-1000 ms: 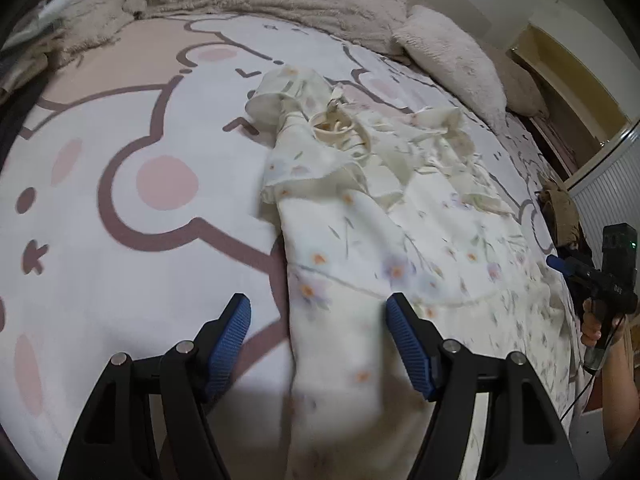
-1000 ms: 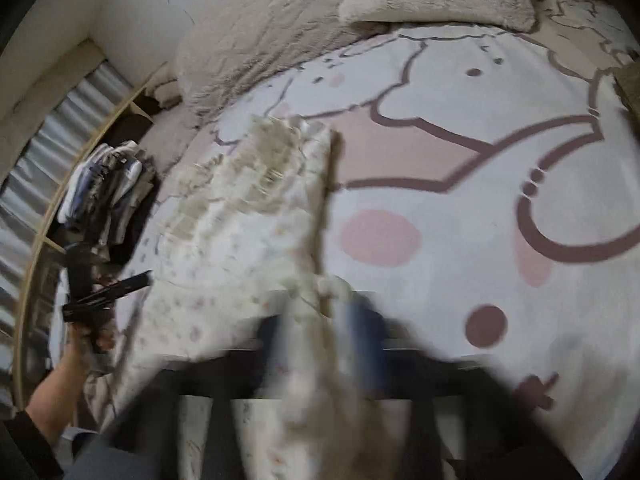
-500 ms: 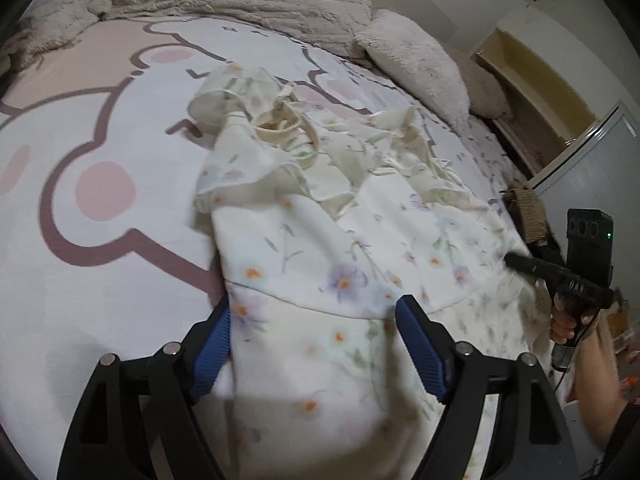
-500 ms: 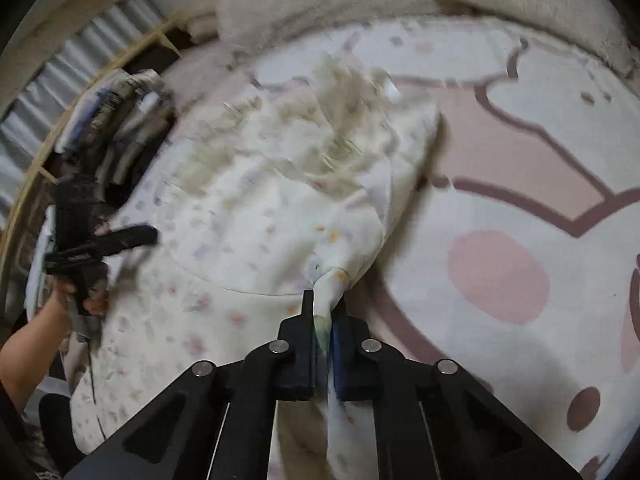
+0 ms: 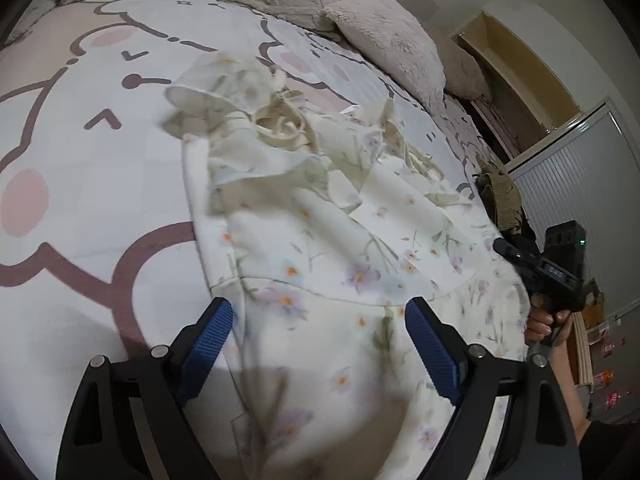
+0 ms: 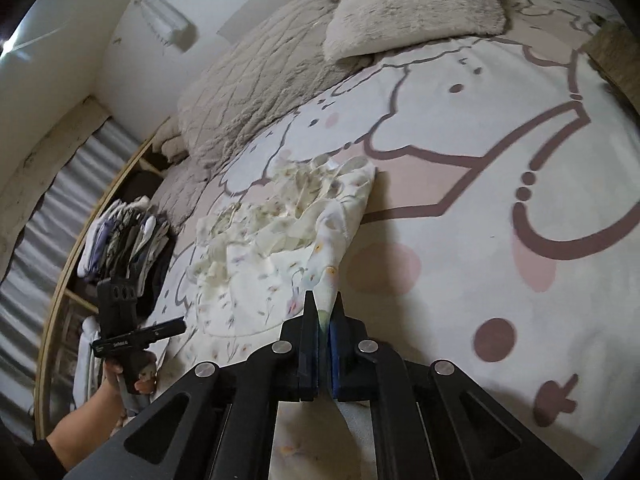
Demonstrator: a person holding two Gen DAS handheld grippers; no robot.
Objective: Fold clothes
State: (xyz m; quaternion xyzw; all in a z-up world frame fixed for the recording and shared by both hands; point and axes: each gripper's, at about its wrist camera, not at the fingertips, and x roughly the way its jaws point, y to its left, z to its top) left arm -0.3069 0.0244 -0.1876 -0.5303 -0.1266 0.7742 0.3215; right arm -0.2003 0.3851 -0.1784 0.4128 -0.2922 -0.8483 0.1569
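Bedspread (image 6: pixel 500 128) | right tongs (image 6: pixel 323 320) pinch dress (image 6: pixel 280 264) | left tongs (image 5: pixel 320 344) spread, opening, empty

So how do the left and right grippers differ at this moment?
The left gripper is open, its jaws having just widened, over the floral garment. The right gripper is shut, pinching a fold of it. Both have black frames with blue pads.
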